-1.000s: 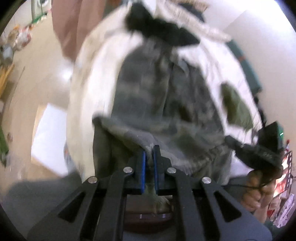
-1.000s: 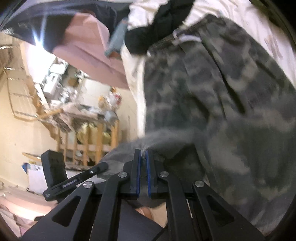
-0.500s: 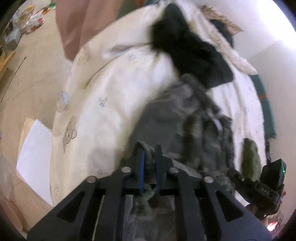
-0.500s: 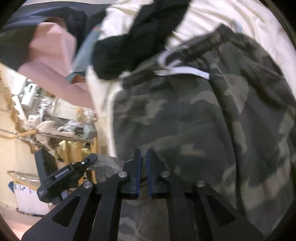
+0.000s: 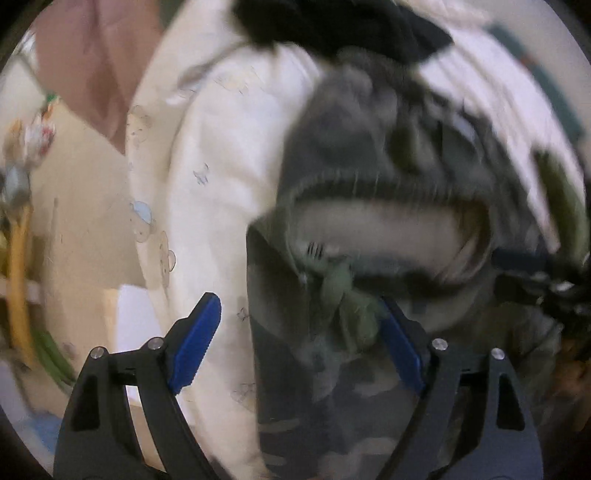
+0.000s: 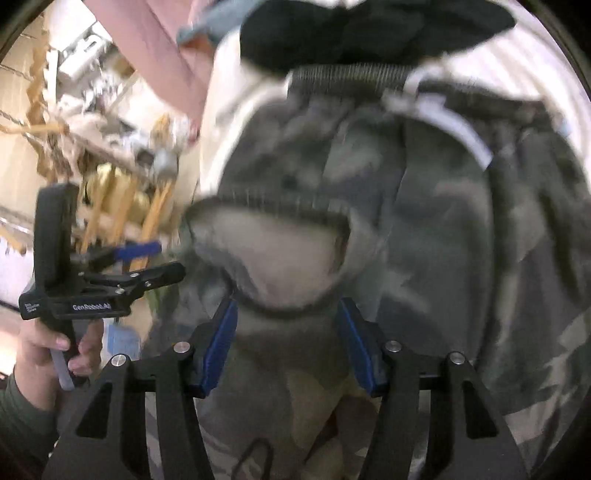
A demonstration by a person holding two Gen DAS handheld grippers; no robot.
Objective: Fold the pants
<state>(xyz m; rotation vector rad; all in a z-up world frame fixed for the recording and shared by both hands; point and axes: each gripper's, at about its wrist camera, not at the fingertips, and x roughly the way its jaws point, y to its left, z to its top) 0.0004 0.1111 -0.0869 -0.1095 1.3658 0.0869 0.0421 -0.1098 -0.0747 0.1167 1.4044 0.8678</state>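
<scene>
The camouflage pants [image 5: 332, 369] lie on a cream bear-print bedsheet [image 5: 207, 206], with the ribbed leg cuff [image 5: 369, 188] folded up over them. My left gripper [image 5: 299, 341] hangs just above the pants, jaws opening wide, loose cloth against its right pad [image 5: 400, 350] only. My right gripper [image 6: 288, 341] is opening too. The cuff [image 6: 288, 258] rests slack between its pads. The waistband [image 6: 351, 75] and white drawstring [image 6: 443, 114] lie beyond. In the right wrist view a hand [image 6: 48, 347] holds the left gripper [image 6: 110, 280] at the left.
A black garment [image 6: 369, 29] lies just past the waistband. Pink cloth [image 5: 92, 66] hangs off the bed's far left. Floor with a white sheet [image 5: 136, 317] and a cluttered wooden rack [image 6: 110, 192] lie left of the bed. An olive item [image 5: 561, 199] sits at the right.
Both grippers, shut on the leg ends before, came down toward the waistband and opened. The cloth has dropped out of both grips onto the pants.
</scene>
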